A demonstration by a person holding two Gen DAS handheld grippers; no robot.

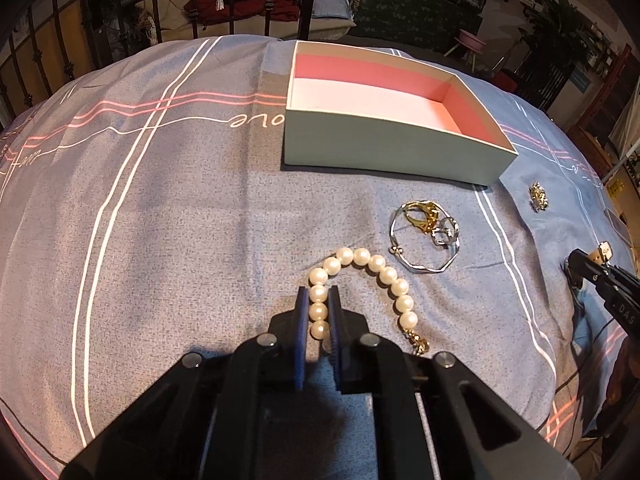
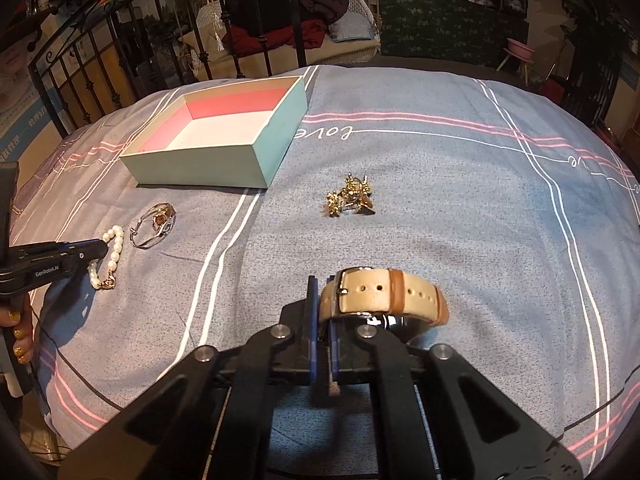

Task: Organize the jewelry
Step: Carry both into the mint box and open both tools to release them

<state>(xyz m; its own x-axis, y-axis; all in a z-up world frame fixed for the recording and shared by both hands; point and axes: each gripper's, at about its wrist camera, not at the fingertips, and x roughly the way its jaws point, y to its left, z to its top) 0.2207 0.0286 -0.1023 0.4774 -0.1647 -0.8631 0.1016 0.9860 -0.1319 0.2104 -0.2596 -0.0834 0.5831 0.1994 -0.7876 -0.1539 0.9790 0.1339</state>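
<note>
box (image 1: 396,148) behind bangle (image 1: 424,240), pearls (image 1: 362,258) nearer

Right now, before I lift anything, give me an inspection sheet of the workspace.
Surface: bedspread, blue-grey with pink and white stripes.
Job's things: open box, nothing seen inside; pearl bracelet; silver bangle with rings lying inside it; gold trinkets; watch with beige strap.
Clutter: nothing seen.
Grippers: left gripper shut on pearl bracelet; right gripper shut on the watch strap.
Cables: thin dark cable at the bed's right edge.
Surroundings: iron bed rail, wicker chair holding clothes, pink stool.
</note>
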